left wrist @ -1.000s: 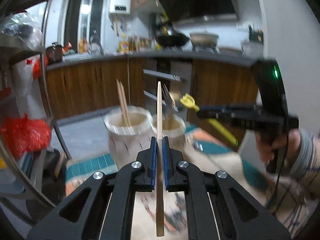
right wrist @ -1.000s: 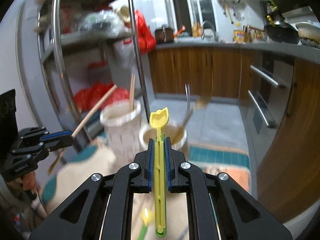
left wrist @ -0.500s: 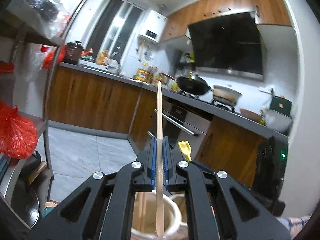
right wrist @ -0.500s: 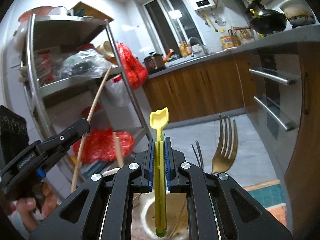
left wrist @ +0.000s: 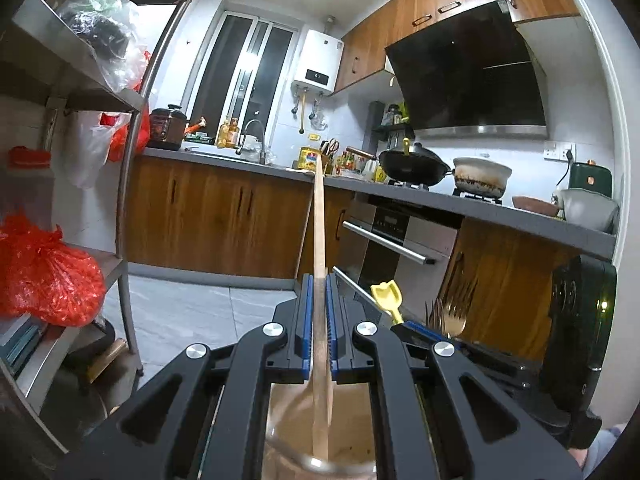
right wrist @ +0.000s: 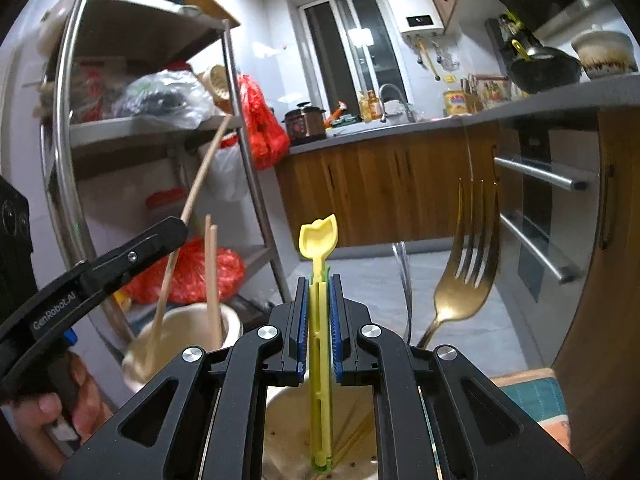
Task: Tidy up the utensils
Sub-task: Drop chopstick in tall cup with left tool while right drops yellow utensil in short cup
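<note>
My left gripper (left wrist: pixel 319 320) is shut on a wooden chopstick (left wrist: pixel 319 220) that stands upright. Its lower end hangs inside the mouth of a beige holder (left wrist: pixel 288 420) right below. In the right wrist view this left gripper (right wrist: pixel 174 229) and its chopstick (right wrist: pixel 200 184) sit over the left holder (right wrist: pixel 176 332), which holds two more chopsticks (right wrist: pixel 212 280). My right gripper (right wrist: pixel 319 320) is shut on a yellow plastic utensil (right wrist: pixel 319 240), held upright over a second holder (right wrist: pixel 288 420). A gold fork (right wrist: pixel 466 276) stands in that holder.
A metal shelf rack (right wrist: pixel 244 160) with red bags (left wrist: pixel 44 276) stands on the left. Wooden cabinets, an oven (left wrist: pixel 396 240) and a counter with a wok (left wrist: pixel 412 162) run along the back and right. A teal and orange cloth (right wrist: pixel 532 396) lies under the holders.
Both grippers have come in close over the holders, which dropped from mid-frame to the bottom edge. Chopstick and yellow utensil stay clamped, their lower ends now at the holder mouths.
</note>
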Demonstrator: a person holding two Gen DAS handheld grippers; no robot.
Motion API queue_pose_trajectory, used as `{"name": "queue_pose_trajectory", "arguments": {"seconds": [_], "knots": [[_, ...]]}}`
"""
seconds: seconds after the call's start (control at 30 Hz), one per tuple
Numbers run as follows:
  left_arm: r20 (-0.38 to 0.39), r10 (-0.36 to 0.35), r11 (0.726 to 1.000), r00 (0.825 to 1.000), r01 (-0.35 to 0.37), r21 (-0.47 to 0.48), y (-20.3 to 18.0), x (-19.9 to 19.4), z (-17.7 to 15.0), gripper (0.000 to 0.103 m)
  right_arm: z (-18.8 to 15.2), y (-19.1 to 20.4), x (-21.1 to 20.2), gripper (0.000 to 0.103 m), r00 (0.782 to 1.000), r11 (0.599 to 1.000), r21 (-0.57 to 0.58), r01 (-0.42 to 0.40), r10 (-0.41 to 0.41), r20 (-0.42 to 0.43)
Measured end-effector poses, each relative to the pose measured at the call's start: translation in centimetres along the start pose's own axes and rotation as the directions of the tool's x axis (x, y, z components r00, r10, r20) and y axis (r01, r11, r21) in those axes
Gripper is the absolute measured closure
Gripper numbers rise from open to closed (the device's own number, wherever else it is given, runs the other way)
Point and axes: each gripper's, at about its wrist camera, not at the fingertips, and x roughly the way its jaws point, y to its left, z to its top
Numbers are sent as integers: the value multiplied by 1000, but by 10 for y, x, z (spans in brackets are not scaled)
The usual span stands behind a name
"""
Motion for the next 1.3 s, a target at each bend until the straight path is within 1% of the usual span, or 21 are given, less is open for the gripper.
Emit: {"name": "queue_pose_trajectory", "arguments": {"seconds": [0.1, 0.37, 0.43, 0.67, 0.77, 0.93, 1.0, 1.03, 1.1, 1.13, 1.2, 1.23, 1.3], "knots": [[-14, 4, 1000, 1000, -4, -6, 4, -9, -6, 97, -4, 0, -4, 92, 1000, 1000, -10, -11, 11, -21], [-75, 59, 996, 995, -53, 75, -6, -23, -14, 97, -14, 1, -17, 92, 996, 999, -34, -32, 29, -88], [-90, 75, 994, 993, -68, 80, -7, -23, -15, 97, -16, 2, -19, 92, 995, 999, -32, -37, 34, -95], [-111, 88, 993, 990, -78, 88, -8, -29, -16, 97, -20, 5, -15, 92, 989, 999, -40, -29, 23, -148], [-121, 97, 991, 988, -84, 107, -10, -32, -15, 97, -20, 5, -17, 80, 989, 999, -34, -23, 18, -150], [-146, 105, 990, 984, -89, 114, -10, -39, -13, 97, -16, 5, -27, 78, 991, 999, -33, -15, 10, -136], [-153, 102, 990, 983, -86, 110, -10, -42, -12, 97, -14, 5, -34, 71, 991, 999, -32, -5, 1, -131], [-154, 99, 991, 983, -84, 106, -9, -45, -11, 97, -12, 5, -40, 69, 992, 1000, -31, -1, -3, -122], [-155, 96, 991, 983, -81, 105, -9, -49, -10, 97, -10, 5, -52, 62, 995, 1000, -30, 8, -11, -101], [-160, 99, 991, 982, -83, 108, -10, -51, -10, 97, -9, 6, -59, 60, 996, 999, -31, 9, -12, -91], [-169, 103, 990, 980, -84, 111, -10, -54, -9, 97, -7, 8, -75, 50, 998, 999, -35, 12, -14, -69], [-172, 103, 990, 980, -85, 110, -10, -56, -9, 96, -6, 8, -81, 47, 998, 999, -35, 12, -14, -61], [-177, 102, 991, 979, -85, 103, -10, -61, -9, 94, -5, 8, -92, 37, 999, 999, -33, 14, -16, -50]]}}
